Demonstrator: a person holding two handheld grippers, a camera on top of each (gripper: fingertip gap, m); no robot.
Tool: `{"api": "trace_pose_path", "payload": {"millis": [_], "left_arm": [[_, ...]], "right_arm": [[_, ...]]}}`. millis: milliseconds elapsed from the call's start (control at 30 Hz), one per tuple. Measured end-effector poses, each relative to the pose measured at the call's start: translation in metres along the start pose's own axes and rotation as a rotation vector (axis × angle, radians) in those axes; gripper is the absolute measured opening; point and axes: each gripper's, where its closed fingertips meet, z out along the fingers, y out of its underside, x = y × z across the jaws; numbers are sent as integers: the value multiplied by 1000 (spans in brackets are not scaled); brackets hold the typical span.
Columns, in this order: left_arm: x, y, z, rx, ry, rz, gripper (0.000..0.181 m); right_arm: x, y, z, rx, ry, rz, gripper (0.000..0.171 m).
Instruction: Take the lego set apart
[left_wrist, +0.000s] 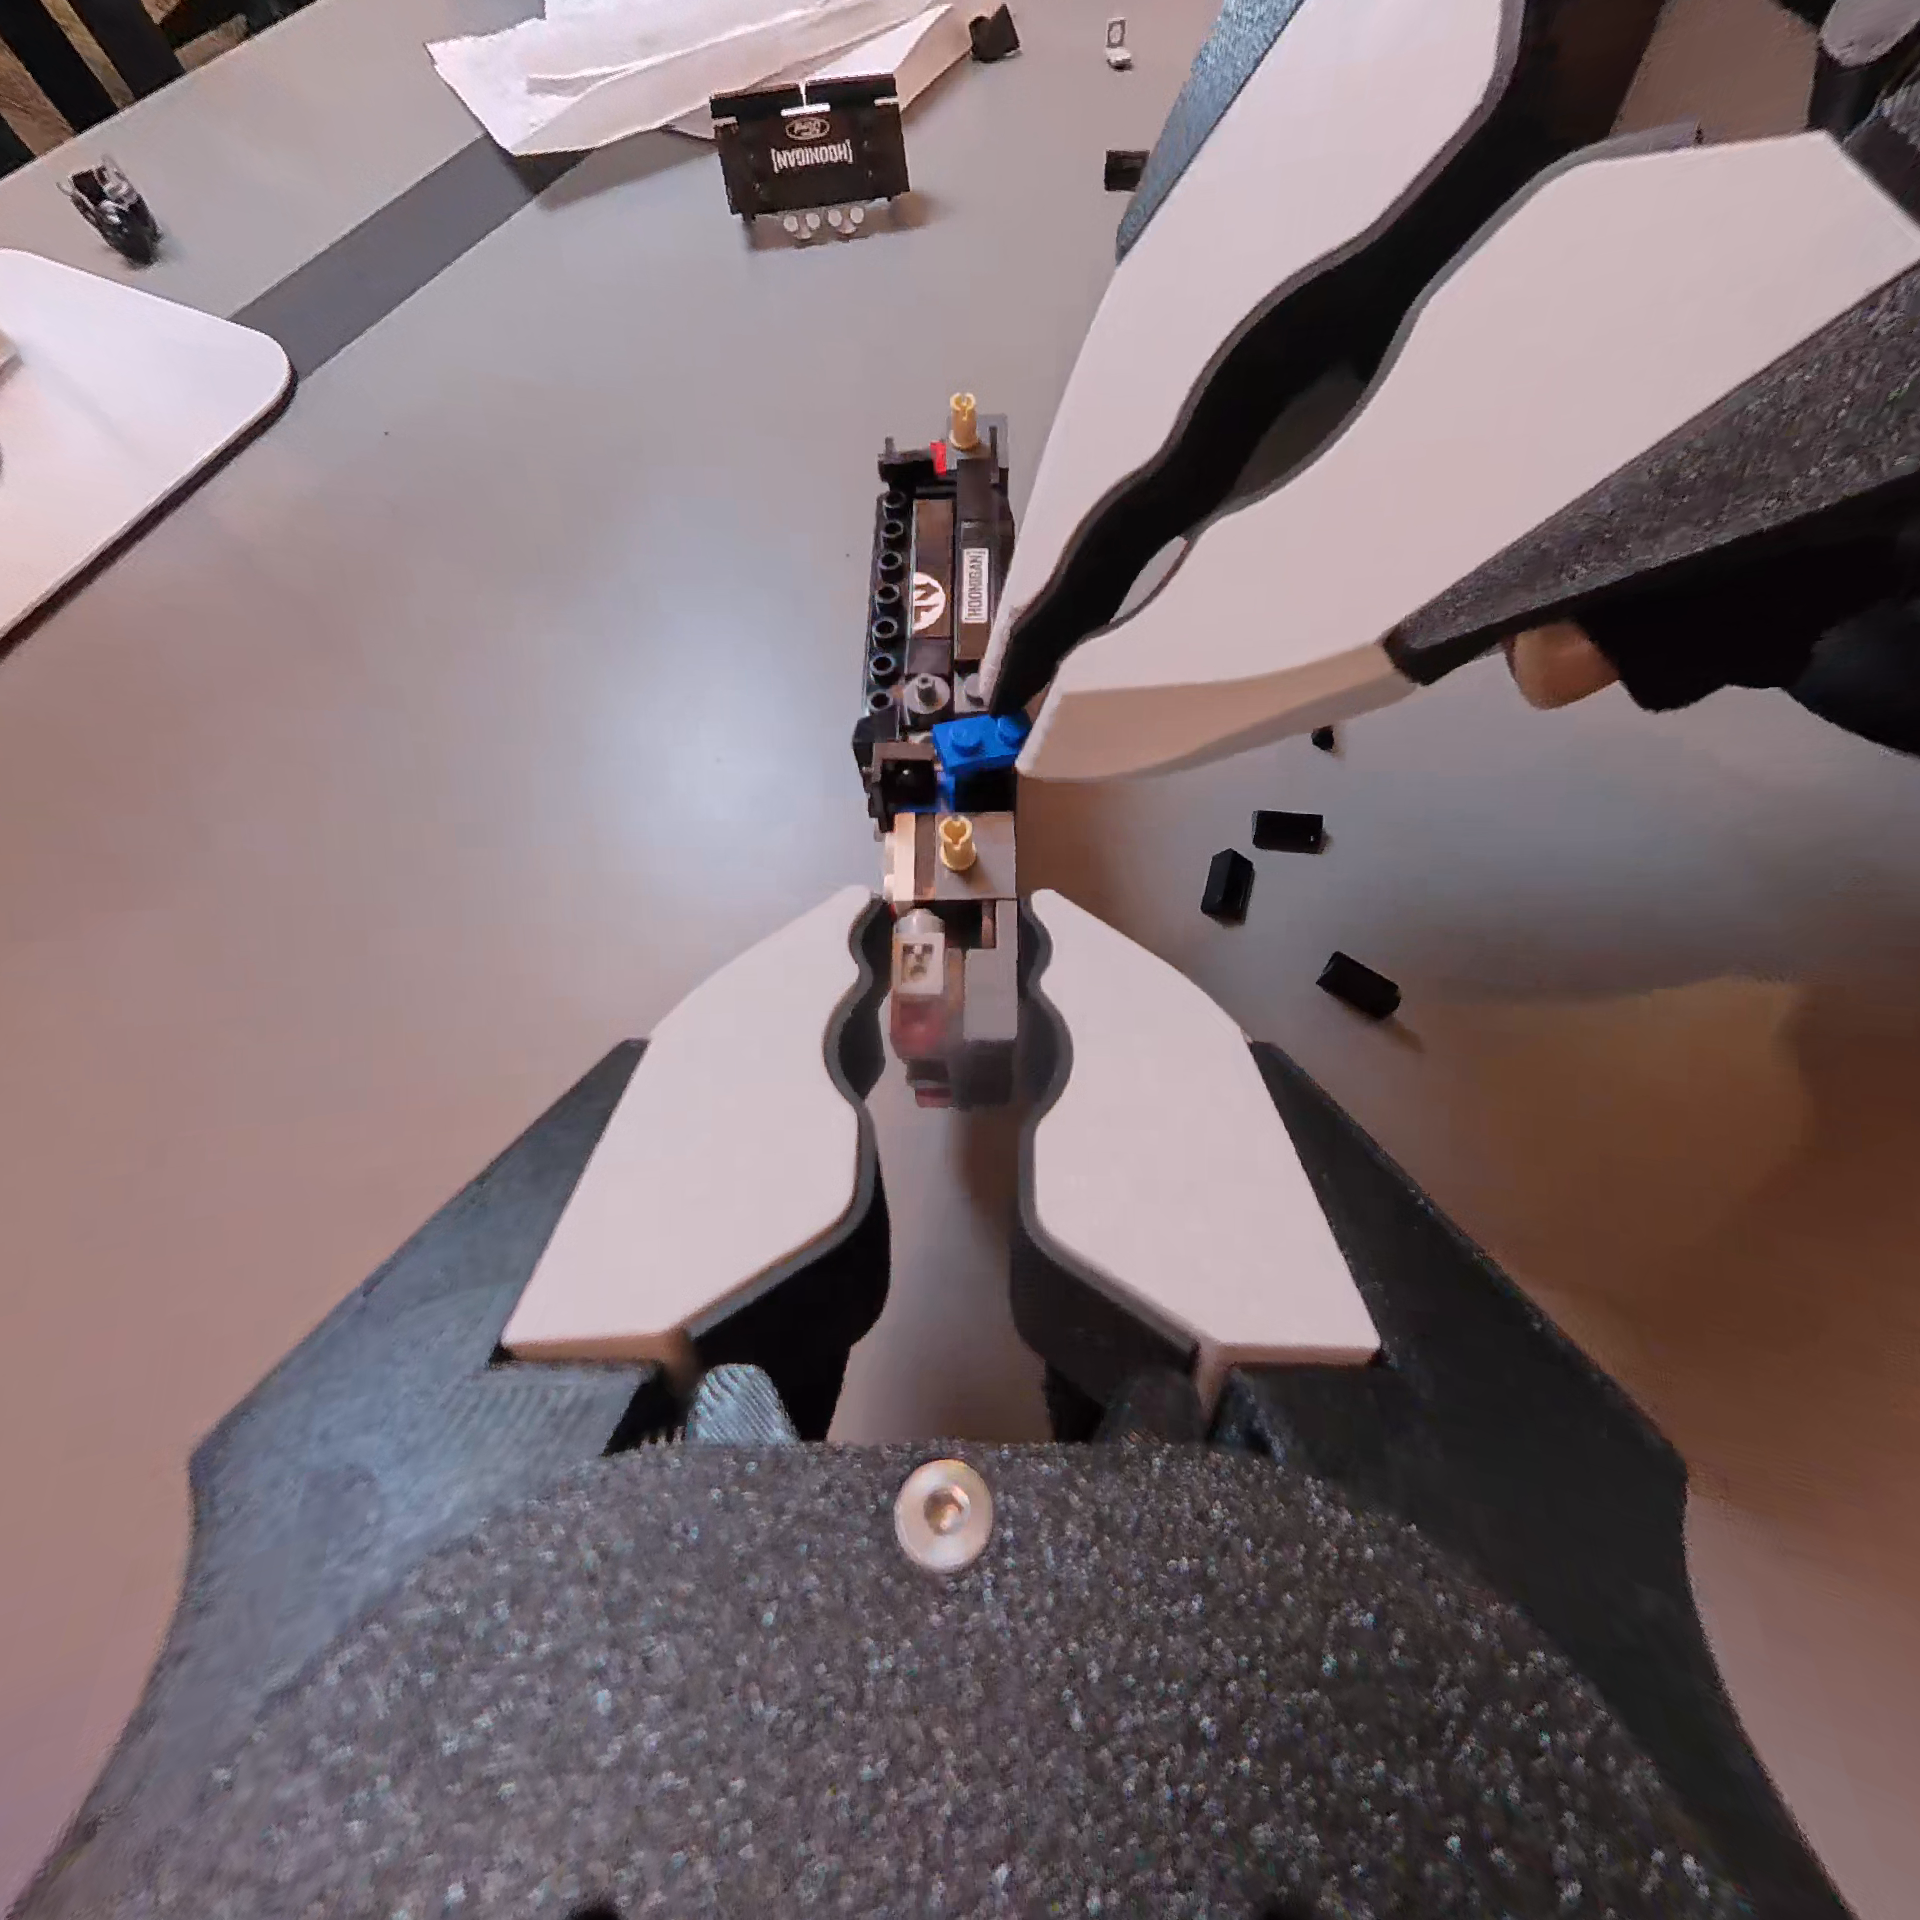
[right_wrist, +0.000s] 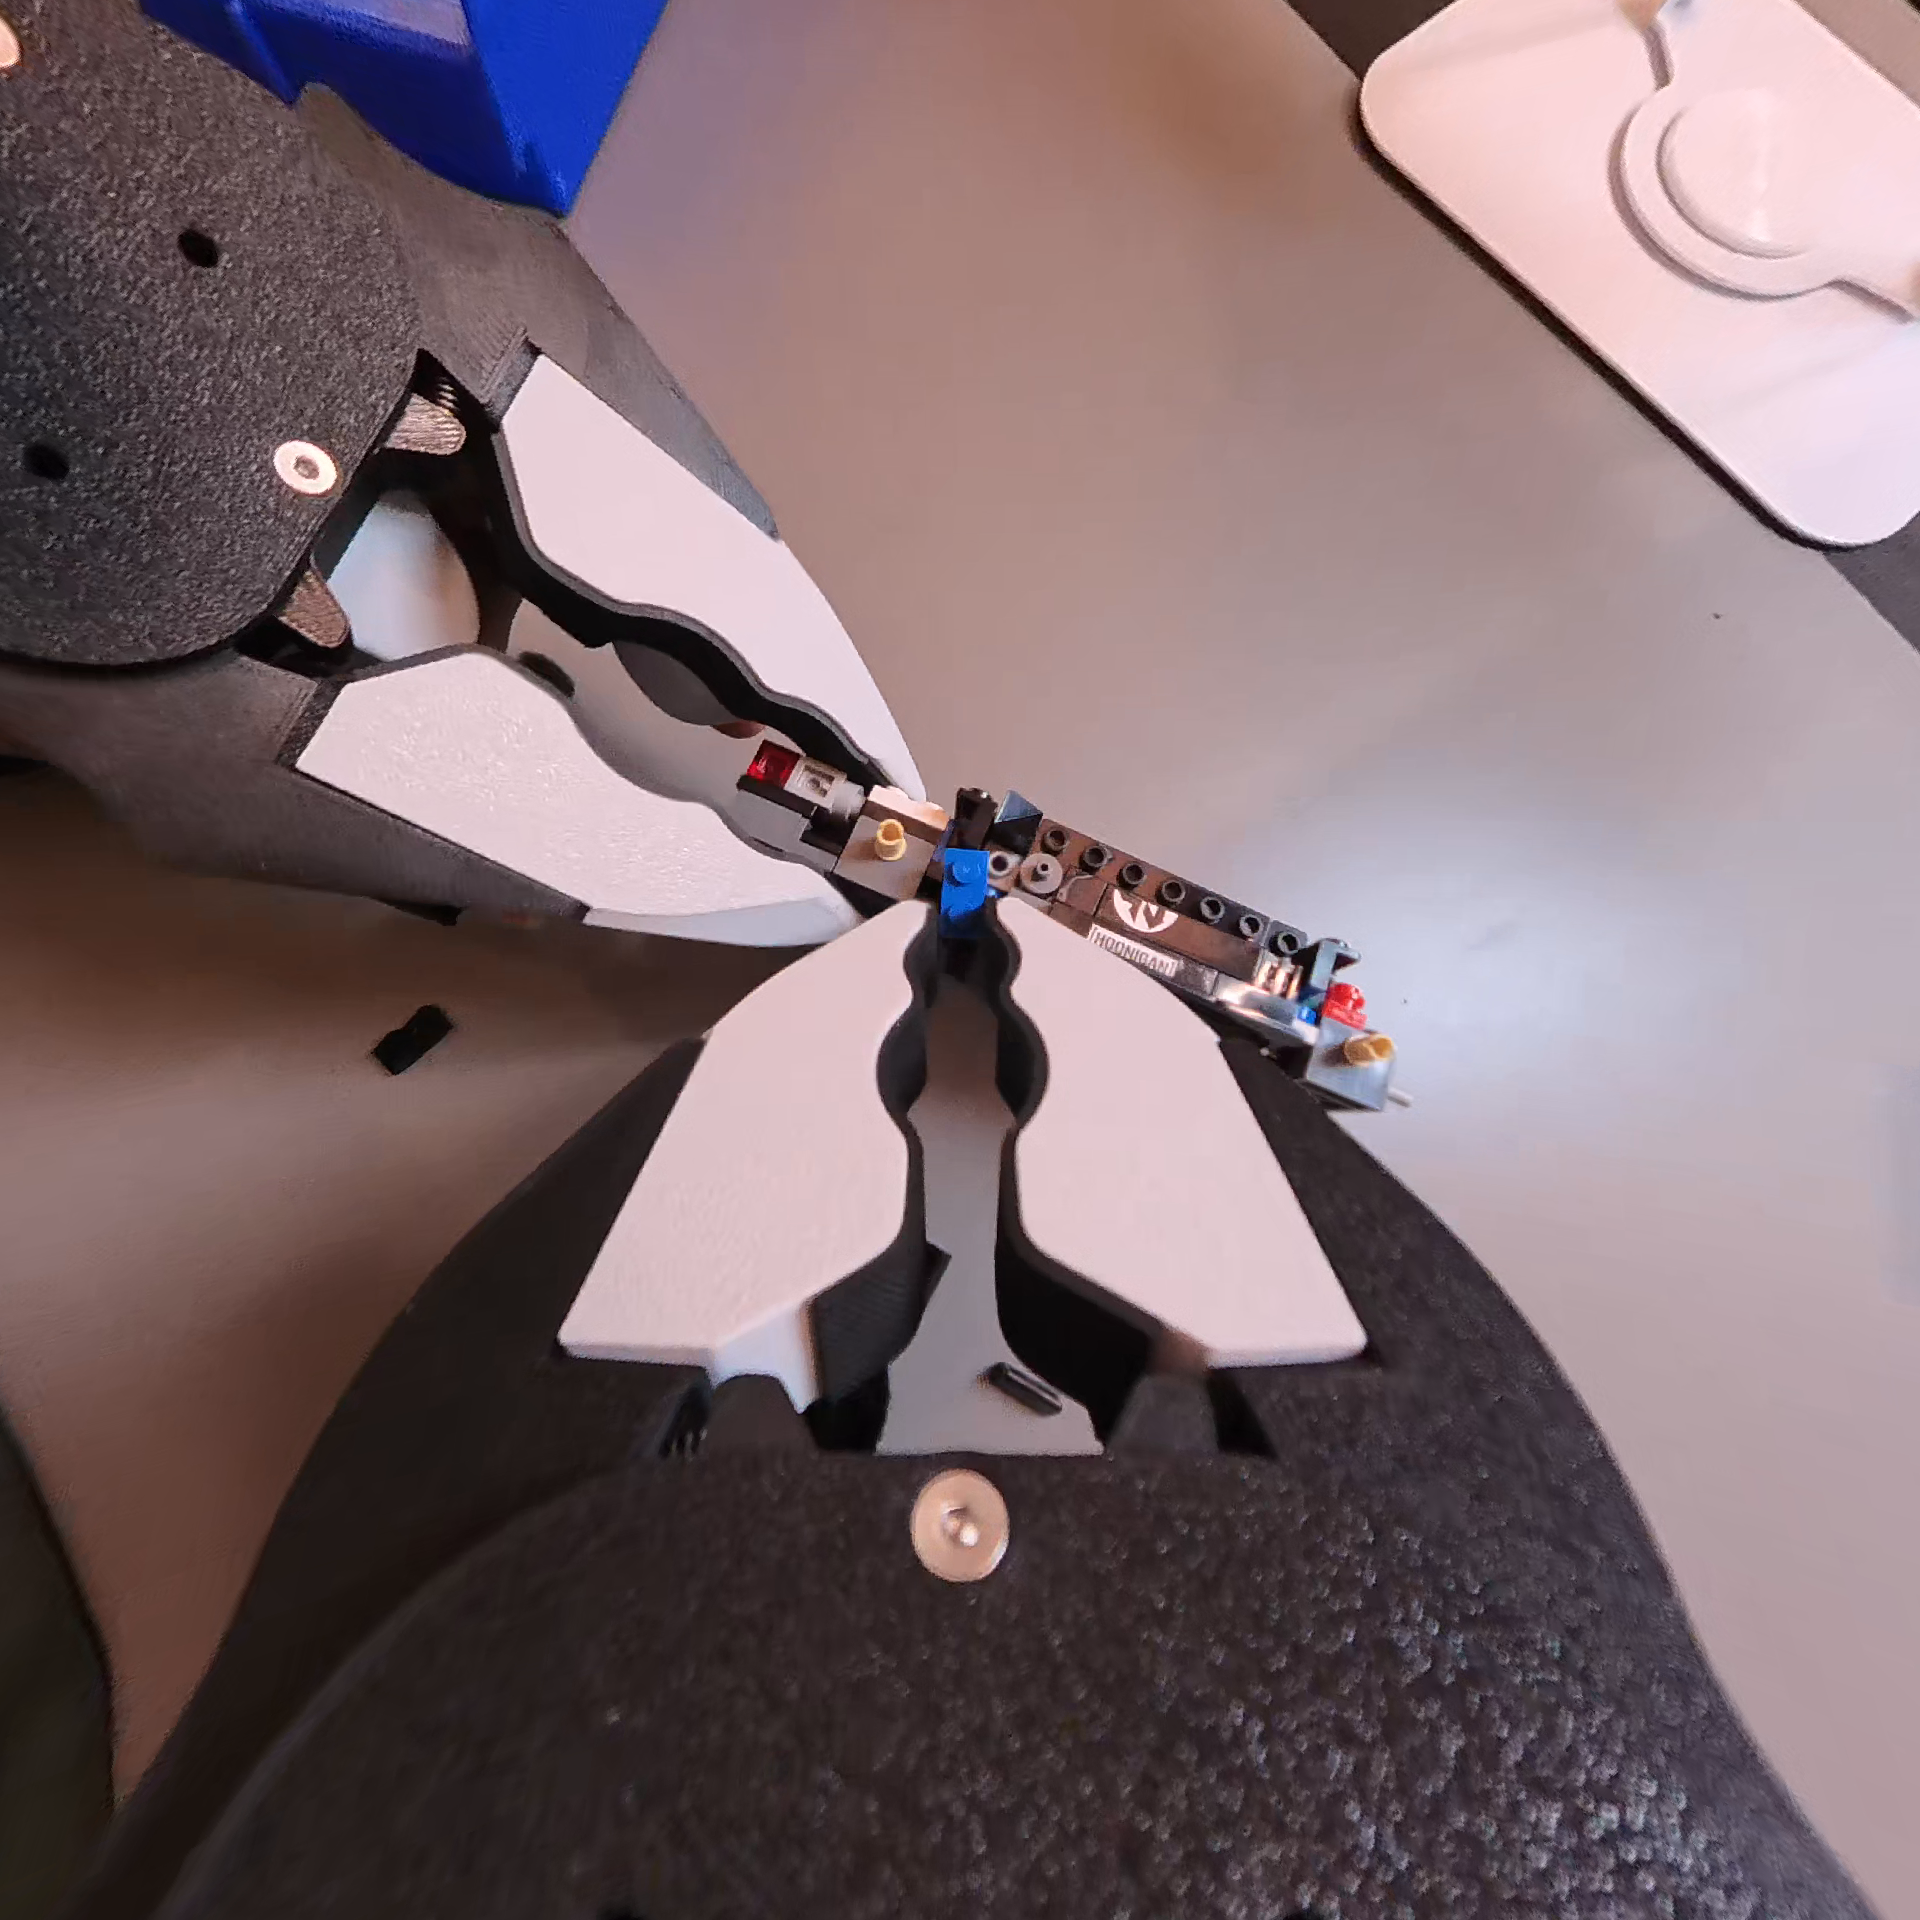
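Here, on the grey table (left_wrist: 520, 675): left gripper (left_wrist: 945, 997) clamped around the end of the lego set (left_wrist: 940, 582), right gripper (right_wrist: 961, 935) pinched on the blue brick (right_wrist: 961, 883). Risked: a sideways twist snapping the slim chassis, scattering more black pieces (left_wrist: 1288, 831).

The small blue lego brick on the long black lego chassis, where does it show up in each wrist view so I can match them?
Left wrist view: small blue lego brick sits just above centre, at the right gripper tips.
Right wrist view: it sits at centre, between that gripper's jaws.
Shared landmark: the long black lego chassis, whose near end the left gripper grips.
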Motion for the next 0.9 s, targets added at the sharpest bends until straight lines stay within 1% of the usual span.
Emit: {"api": "trace_pose_path", "payload": {"millis": [167,367,567,733,833,900], "left_arm": [[5,-1,1,25,24,-42,24],[13,1,2,27,46,-37,27],[13,0,3,36,33,-13,27],[16,0,3,38,36,-1,27],[18,0,3,38,36,8,26],[18,0,3,37,35,7,26]], "right_arm": [[3,2,0,-74,46,-10,8],[6,5,0,-134,89,-14,8],[7,7,-2,-199,125,-32,8],[6,4,-2,-207,150,-32,8],[10,4,0,-207,185,-42,12],[7,3,1,-192,167,-39,13]]}}
